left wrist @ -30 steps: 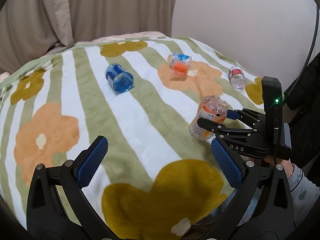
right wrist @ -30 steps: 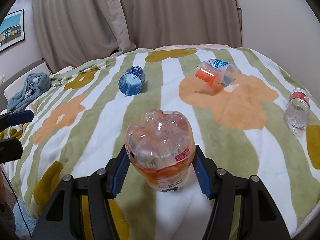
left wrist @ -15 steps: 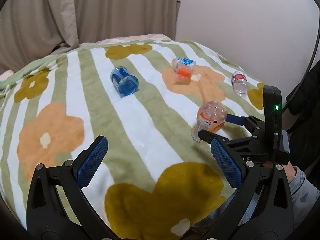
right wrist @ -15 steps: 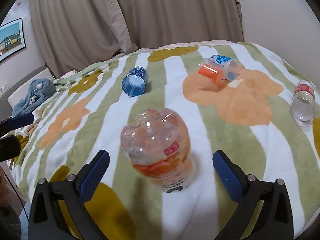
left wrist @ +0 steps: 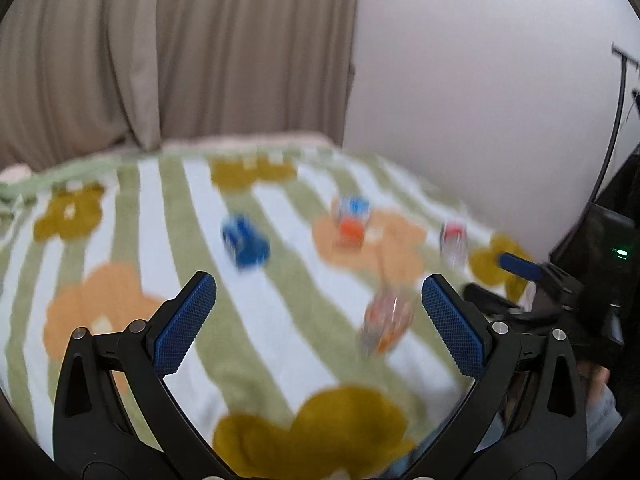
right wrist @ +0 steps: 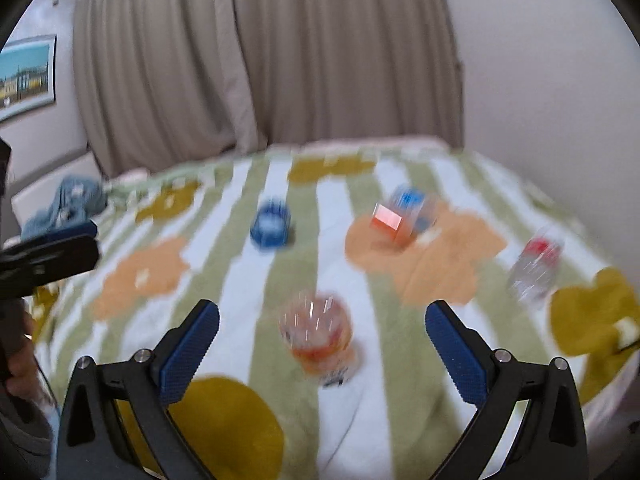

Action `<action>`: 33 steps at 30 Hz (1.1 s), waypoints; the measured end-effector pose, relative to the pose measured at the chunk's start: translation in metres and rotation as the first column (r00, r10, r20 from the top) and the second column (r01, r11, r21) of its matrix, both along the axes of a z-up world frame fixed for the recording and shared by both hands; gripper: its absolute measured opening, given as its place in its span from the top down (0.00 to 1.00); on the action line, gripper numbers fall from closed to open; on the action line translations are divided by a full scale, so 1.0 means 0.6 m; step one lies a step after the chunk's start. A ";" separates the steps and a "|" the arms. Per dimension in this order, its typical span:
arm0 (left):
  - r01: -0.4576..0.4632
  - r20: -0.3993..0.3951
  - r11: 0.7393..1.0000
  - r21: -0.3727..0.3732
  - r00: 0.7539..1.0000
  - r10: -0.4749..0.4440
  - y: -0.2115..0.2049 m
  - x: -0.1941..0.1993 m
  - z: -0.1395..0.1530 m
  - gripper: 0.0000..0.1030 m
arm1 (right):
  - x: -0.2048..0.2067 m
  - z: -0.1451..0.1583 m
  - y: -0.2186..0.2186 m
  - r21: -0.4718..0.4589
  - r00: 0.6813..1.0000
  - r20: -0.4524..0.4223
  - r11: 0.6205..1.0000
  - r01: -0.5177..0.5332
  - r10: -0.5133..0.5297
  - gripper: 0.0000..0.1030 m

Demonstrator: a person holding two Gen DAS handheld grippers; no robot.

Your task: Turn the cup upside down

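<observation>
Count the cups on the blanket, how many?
4: orange cup standing nearest, blue cup on its side behind, orange-and-blue nested pair farther right, red-banded clear cup far right.

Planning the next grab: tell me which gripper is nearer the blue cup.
Left. The left gripper faces the blue cup just ahead-left; the right gripper sits farther back, behind the orange cup.

You are facing beige curtains [right wrist: 256, 64] hanging behind a bed [right wrist: 400, 408]; a white wall [left wrist: 480, 80] is standing right, a picture [right wrist: 26, 74] hanging left.
</observation>
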State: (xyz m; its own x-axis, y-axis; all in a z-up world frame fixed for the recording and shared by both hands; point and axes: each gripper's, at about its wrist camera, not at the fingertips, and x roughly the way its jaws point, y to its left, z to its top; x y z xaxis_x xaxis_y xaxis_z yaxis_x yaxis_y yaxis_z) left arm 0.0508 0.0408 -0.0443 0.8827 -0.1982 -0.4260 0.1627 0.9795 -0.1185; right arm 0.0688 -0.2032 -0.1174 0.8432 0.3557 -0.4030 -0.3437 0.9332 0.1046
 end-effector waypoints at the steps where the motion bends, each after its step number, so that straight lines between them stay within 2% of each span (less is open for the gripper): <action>1: -0.009 0.038 1.000 0.000 0.999 0.009 -0.001 -0.003 0.020 0.01 | -0.014 0.024 -0.010 0.004 0.998 0.037 0.999 0.044 -0.044 0.00; 4: -0.037 0.137 0.999 0.022 0.990 0.034 -0.009 -0.015 0.068 0.00 | -0.059 0.090 -0.035 -0.002 0.973 0.146 0.983 0.182 -0.180 0.00; 6: -0.042 0.183 0.997 0.058 0.983 0.031 -0.022 -0.023 0.092 0.00 | -0.081 0.116 -0.043 -0.023 0.951 0.192 0.968 0.250 -0.241 0.00; 10: -0.043 0.223 0.995 0.087 0.975 0.023 -0.042 -0.043 0.105 0.00 | -0.119 0.146 -0.058 -0.044 0.905 0.258 0.932 0.360 -0.337 0.00; 13: -0.041 0.249 0.996 0.076 0.968 0.021 -0.048 -0.059 0.098 0.00 | -0.132 0.143 -0.067 -0.048 0.885 0.258 0.910 0.412 -0.387 0.00; 17: -0.047 0.248 0.997 0.068 0.968 0.029 -0.045 -0.067 0.087 0.00 | -0.144 0.123 -0.083 0.002 0.881 0.225 0.905 0.426 -0.415 0.00; 23: -0.058 0.255 0.996 0.063 0.966 0.041 -0.043 -0.070 0.085 0.00 | -0.162 0.119 -0.098 0.022 0.861 0.222 0.885 0.465 -0.458 0.00; 33: -0.050 0.233 0.996 0.070 0.972 0.033 -0.058 -0.062 0.076 0.00 | -0.165 0.123 -0.111 0.021 0.850 0.220 0.874 0.486 -0.478 0.00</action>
State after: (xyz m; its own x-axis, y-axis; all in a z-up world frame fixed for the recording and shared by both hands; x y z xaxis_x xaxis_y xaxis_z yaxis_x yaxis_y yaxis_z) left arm 0.0136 0.0063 0.0013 0.9658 -0.1346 -0.2216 0.1360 0.9907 -0.0089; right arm -0.0301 -0.2700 -0.0439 0.9714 -0.1280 -0.2001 0.1397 0.9891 0.0457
